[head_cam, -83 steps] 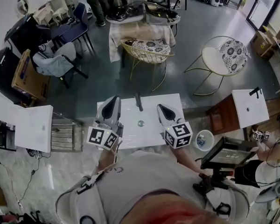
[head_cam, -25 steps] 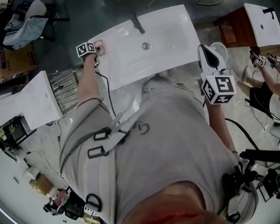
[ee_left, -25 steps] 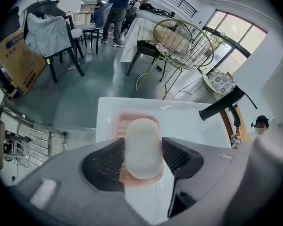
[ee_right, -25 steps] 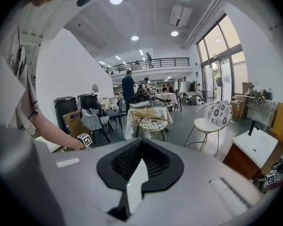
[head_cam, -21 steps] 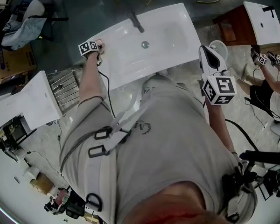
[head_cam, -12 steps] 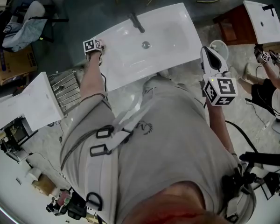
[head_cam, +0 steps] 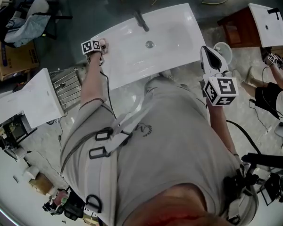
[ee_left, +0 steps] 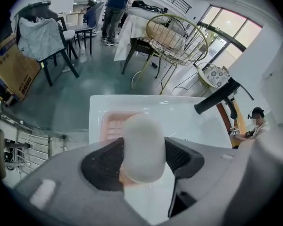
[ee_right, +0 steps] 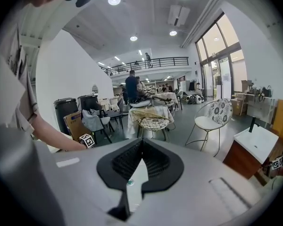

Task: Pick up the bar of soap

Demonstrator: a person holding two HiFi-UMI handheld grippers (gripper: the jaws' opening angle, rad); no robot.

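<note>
In the left gripper view a white oval bar of soap (ee_left: pixel 142 145) sits between the two dark pads of my left gripper (ee_left: pixel 145 155), which is shut on it. A pink ribbed soap dish (ee_left: pixel 114 124) shows just behind and under the soap, on the left corner of the white sink (ee_left: pixel 193 121). Whether the soap still touches the dish I cannot tell. In the head view the left gripper (head_cam: pixel 96 45) is at that sink corner (head_cam: pixel 114 36), its jaws hidden by its marker cube. My right gripper (head_cam: pixel 212 60) hangs off the sink's right end, shut and empty (ee_right: pixel 141 141).
A black faucet (head_cam: pixel 141 21) and a drain (head_cam: pixel 150 44) are on the sink. Another white basin (head_cam: pixel 23 102) and a metal rack (head_cam: pixel 68 86) stand to the left. A wire chair (ee_left: pixel 177 39) is behind the sink. A person (head_cam: pixel 273 84) sits at the right.
Since the oldest frame the left gripper went from the sink's front to its left corner, and the right gripper moved off to the sink's right. Over the last second nothing visibly moved.
</note>
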